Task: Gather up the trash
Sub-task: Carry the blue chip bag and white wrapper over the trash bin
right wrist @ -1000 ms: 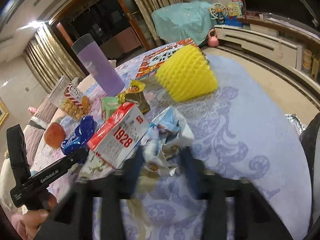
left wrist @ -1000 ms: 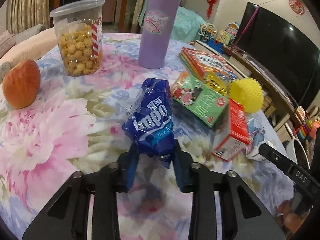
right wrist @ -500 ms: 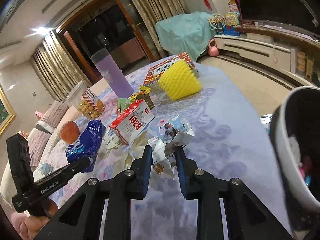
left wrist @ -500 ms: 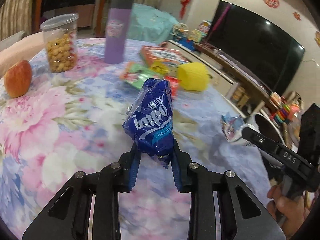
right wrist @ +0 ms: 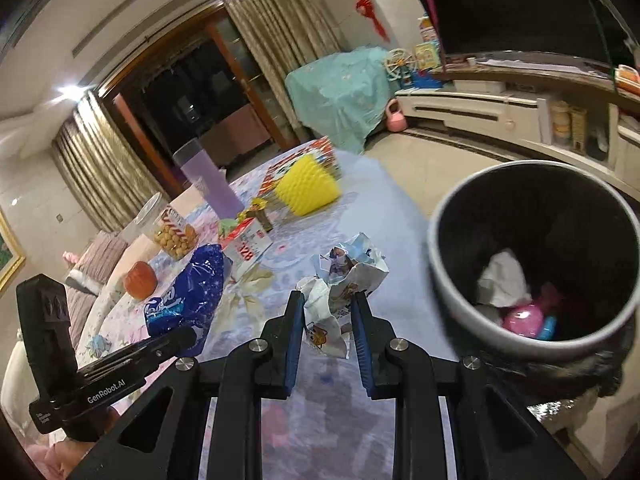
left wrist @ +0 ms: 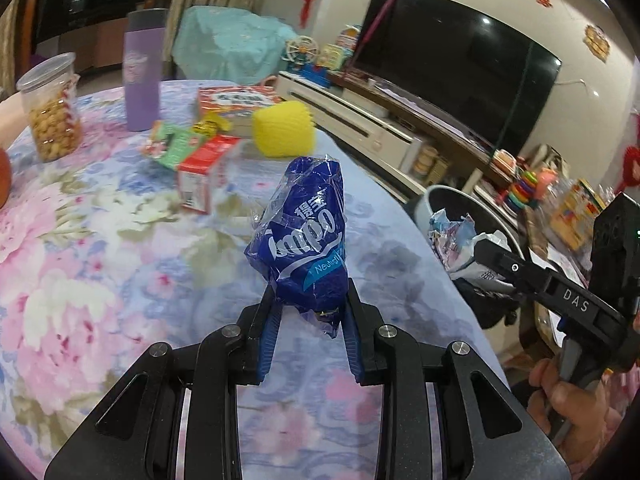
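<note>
My left gripper [left wrist: 310, 300] is shut on a blue crinkled tissue-pack wrapper [left wrist: 304, 236] and holds it up above the floral tablecloth [left wrist: 100, 248]. The wrapper also shows in the right wrist view [right wrist: 192, 292]. My right gripper [right wrist: 328, 300] is shut on a crumpled white printed wrapper [right wrist: 344, 276], which also shows in the left wrist view [left wrist: 452, 232], near the table's right edge. A grey trash bin [right wrist: 444, 276] with a black liner stands just right of the table, open, with white and pink trash inside. Its rim shows in the left wrist view [left wrist: 448, 190].
On the table stand a yellow spiky object [left wrist: 284, 132], a red-white carton [left wrist: 204, 172], a green box [left wrist: 172, 148], a purple tumbler [left wrist: 142, 76], a snack jar [left wrist: 52, 112] and a picture book [left wrist: 236, 100]. An apple [right wrist: 140, 280] lies far left. A TV console [left wrist: 380, 132] is behind.
Both grippers have lifted their wrappers off the table and swung right toward the table edge. The trash bin has come into view close to the right gripper.
</note>
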{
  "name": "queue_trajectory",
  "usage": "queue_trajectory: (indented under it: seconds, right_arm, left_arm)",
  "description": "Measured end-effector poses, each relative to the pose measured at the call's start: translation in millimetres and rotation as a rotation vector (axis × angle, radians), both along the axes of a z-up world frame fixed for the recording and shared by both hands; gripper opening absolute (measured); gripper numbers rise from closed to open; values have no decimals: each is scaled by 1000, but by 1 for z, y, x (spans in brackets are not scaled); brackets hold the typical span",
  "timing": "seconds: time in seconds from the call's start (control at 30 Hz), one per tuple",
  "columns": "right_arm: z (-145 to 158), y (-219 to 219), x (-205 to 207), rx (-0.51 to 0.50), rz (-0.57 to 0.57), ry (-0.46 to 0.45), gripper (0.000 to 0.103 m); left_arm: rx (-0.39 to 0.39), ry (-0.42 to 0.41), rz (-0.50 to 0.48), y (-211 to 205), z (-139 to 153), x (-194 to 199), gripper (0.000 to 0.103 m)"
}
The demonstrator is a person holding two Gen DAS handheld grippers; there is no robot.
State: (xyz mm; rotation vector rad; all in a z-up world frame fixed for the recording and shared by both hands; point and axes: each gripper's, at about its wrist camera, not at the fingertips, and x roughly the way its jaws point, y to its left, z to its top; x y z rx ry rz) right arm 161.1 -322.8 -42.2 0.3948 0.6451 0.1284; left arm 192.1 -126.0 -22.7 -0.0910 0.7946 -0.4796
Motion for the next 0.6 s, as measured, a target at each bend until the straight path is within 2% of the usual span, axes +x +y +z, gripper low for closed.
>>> queue_trajectory:
  seconds: [0.6]
  right_arm:
    - [11,-67,-40,8,-138,-47,24]
  left_arm:
    - [44,-11,-180,-85,9,-18,27]
